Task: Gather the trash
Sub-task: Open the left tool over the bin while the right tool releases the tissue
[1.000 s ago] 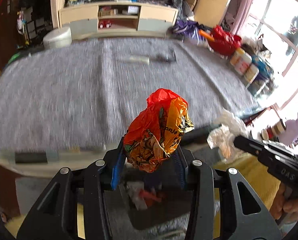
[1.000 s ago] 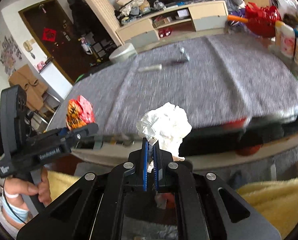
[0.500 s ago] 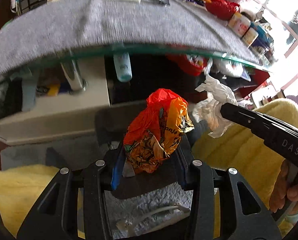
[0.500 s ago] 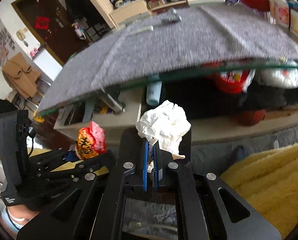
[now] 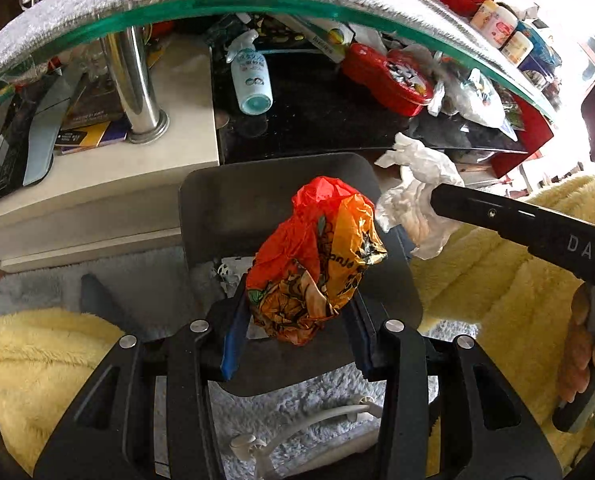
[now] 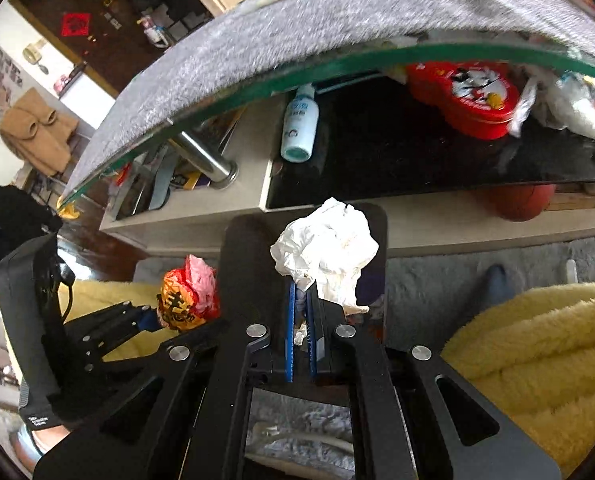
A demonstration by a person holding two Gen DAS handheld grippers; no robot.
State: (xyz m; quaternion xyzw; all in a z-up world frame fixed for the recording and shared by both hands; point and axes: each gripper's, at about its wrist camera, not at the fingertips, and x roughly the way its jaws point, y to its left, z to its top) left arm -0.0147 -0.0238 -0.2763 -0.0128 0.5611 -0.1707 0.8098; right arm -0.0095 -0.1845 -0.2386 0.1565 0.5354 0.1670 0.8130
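Left wrist: my left hand-held gripper [image 5: 297, 320] clamps orange snack wrapper [image 5: 317, 256], frame centre, above dark bin [image 5: 217, 208]. Right wrist: my right hand-held gripper [image 6: 301, 320] clenched on white crumpled tissue [image 6: 325, 248], centre, over bin.

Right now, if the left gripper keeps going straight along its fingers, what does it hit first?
Likely the dark bin open below the left gripper, which clamps the orange wrapper. Nothing shows between; depth is uncertain.

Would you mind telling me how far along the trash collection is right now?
Done: both pieces are picked up. In hand: the left tongs clamp the orange snack wrapper and the right tongs pinch the crumpled tissue, both above the dark bin. Left: dropping them in.
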